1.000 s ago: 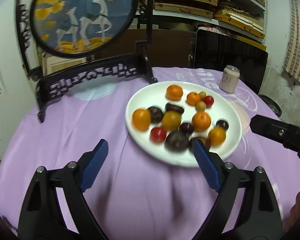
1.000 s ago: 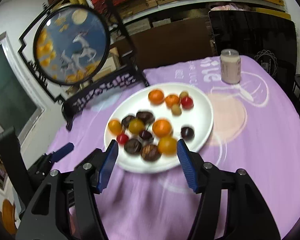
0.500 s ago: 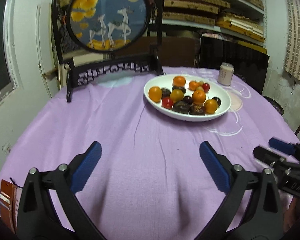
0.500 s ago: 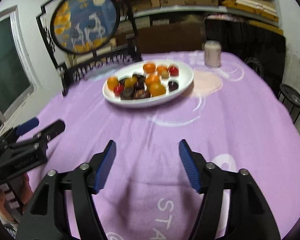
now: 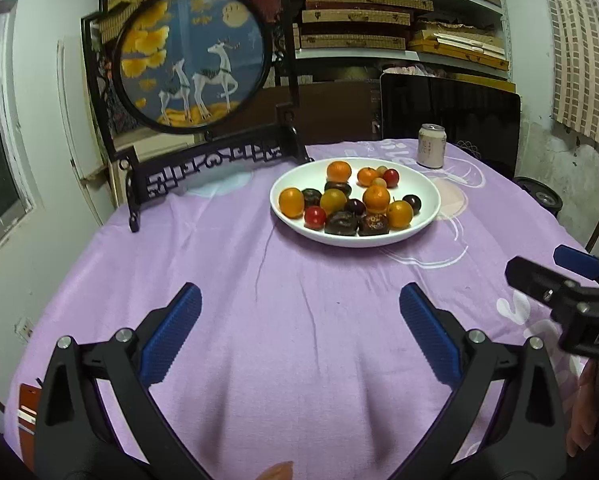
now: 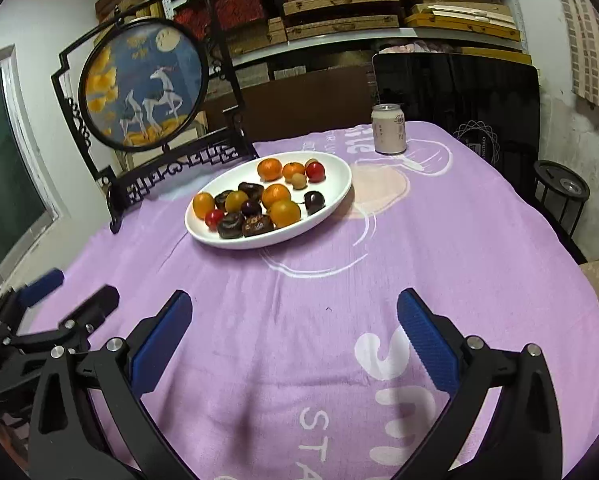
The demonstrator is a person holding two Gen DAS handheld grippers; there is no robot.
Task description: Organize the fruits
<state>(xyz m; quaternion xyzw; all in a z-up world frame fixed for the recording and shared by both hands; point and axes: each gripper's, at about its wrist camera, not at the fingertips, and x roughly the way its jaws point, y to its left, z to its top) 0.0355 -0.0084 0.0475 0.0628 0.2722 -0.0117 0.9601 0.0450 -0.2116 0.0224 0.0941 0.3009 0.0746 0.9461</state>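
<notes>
From the left wrist view, the left tool [image 5: 299,324] hangs low over the purple cloth [image 5: 299,360] on the bench, its blue fingers spread wide and holding nothing. The fruits [image 5: 349,202] all sit mixed together in the white plate [image 5: 427,190], well away from the tool. A drink can [image 5: 432,146] stands behind the plate, and a round deer picture [image 5: 191,60] stands on its black stand.

From the right wrist view, the right tool [image 6: 295,328] is spread wide too, with nothing in it. The plate [image 6: 331,196] is far ahead. Oranges, little red ones and dark ones lie jumbled, maybe so each is easy to pick. This could be the sorted pile, or one waiting for sorting.
</notes>
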